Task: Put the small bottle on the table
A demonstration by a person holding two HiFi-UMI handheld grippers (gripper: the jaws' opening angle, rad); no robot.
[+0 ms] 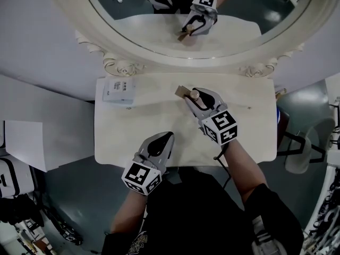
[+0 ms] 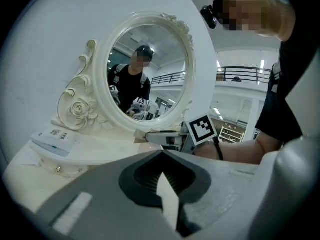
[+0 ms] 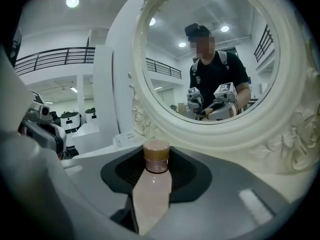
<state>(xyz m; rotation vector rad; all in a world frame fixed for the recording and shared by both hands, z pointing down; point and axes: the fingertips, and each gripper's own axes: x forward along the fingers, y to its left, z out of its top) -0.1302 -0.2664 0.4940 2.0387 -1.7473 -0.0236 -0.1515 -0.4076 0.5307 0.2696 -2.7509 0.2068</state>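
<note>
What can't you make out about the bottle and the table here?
- Whether the small bottle touches the table: head view, the right gripper covers its underside.
- The bottle's sides: right gripper view, the jaws cover them.
- Print on the white box: head view, too small.
</note>
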